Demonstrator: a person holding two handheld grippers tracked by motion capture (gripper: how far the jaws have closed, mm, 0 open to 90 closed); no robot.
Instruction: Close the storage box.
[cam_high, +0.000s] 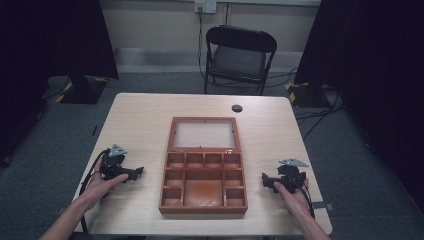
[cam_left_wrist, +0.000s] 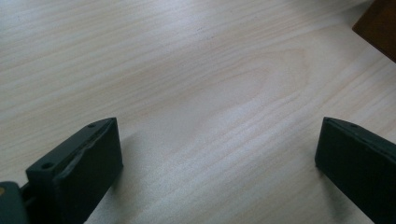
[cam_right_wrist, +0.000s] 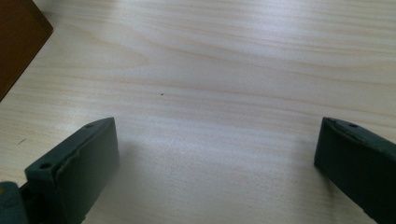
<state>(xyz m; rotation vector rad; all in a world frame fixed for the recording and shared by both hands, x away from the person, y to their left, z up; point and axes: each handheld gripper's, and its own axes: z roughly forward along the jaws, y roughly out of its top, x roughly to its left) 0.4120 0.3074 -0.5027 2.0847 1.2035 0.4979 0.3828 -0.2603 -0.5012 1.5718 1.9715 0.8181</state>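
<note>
The wooden box (cam_high: 203, 170) lies open at the table's (cam_high: 140, 120) centre, lid flat on the far side, its square compartments empty. The hinged lid could, I judge, swing or the box slide on the smooth pale laminate if nudged. Left gripper (cam_high: 134, 172) and right gripper (cam_high: 266, 181) rest either side, jaws spread wide, holding nothing.

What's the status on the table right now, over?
Left gripper open, empty, left of the wooden box. Right gripper open, empty, on its right. Box open, lid laid back, compartments look empty. Nothing between the grippers and the box.
</note>
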